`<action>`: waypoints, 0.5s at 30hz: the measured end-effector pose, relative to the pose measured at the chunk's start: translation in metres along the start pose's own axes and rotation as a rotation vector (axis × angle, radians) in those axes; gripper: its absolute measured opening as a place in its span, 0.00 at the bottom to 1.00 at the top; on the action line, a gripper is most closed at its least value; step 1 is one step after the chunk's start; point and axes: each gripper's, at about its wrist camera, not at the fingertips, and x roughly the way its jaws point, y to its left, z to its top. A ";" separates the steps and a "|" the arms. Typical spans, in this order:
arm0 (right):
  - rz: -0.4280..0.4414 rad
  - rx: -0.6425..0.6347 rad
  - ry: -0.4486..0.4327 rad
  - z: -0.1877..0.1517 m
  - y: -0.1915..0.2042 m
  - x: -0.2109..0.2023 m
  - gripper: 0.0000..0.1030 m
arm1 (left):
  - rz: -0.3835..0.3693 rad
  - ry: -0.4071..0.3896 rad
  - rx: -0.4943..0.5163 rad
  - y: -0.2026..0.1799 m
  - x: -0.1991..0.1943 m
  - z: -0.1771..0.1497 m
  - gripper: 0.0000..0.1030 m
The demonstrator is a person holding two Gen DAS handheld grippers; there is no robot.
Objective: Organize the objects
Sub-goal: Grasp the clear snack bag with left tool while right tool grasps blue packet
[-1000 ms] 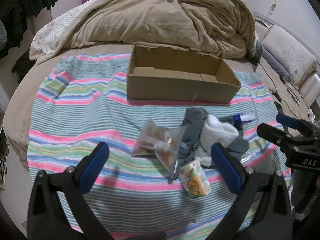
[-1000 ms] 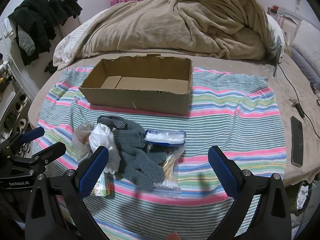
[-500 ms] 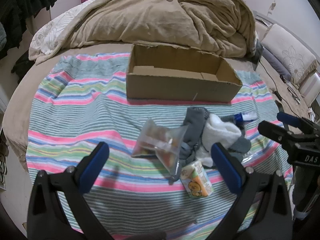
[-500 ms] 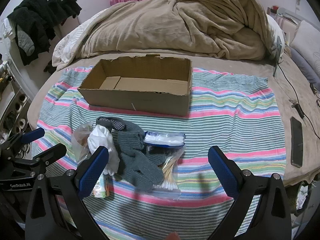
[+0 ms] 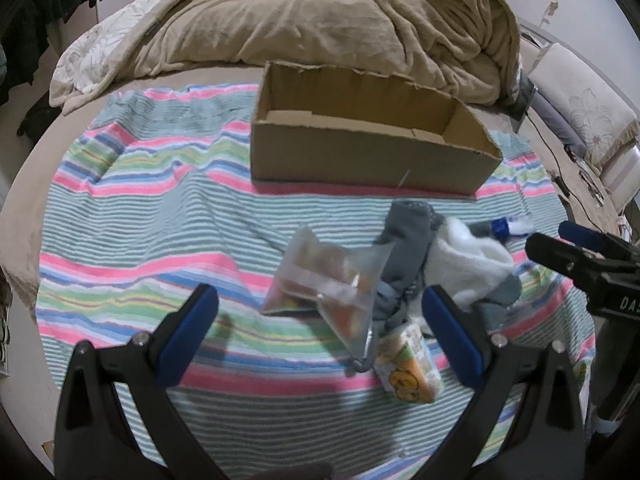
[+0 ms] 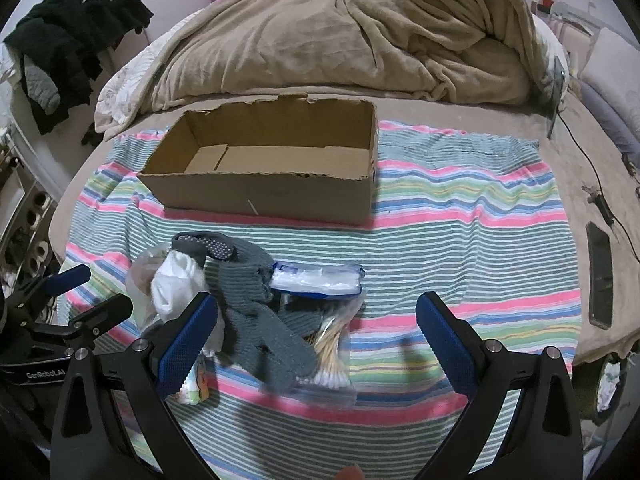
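Basically both sets of tongs, left gripper point(image 5: 318, 320) & right gripper point(image 6: 316, 324), hang spread wide, empty. Pile sits near side of cardboard box point(image 6: 264, 196), apart from it. Clear snack bag point(image 5: 332, 280) looks light, slippery, crinkly; pinch its sealed top edge. Grey socks point(image 6: 260, 320) soft; grab mid-bunch.

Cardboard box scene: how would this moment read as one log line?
cardboard box: empty | left gripper: open | right gripper: open | pile: unsorted

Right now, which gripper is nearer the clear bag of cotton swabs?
Right. The right gripper frames the clear bag of cotton swabs; the left gripper hangs over the snack pouch beyond.
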 end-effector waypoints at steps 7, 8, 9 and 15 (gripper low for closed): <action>-0.012 0.012 0.006 0.004 -0.004 0.014 0.98 | -0.011 0.025 0.013 0.002 0.019 0.000 0.99; -0.014 0.013 0.009 0.005 -0.005 0.017 0.98 | -0.011 0.028 0.016 0.003 0.021 0.000 0.99; -0.014 0.014 0.012 0.005 -0.005 0.019 0.98 | -0.016 0.033 0.014 0.004 0.025 0.000 0.98; -0.011 0.006 0.034 0.006 -0.004 0.030 0.80 | -0.017 0.055 0.000 0.012 0.037 -0.002 0.87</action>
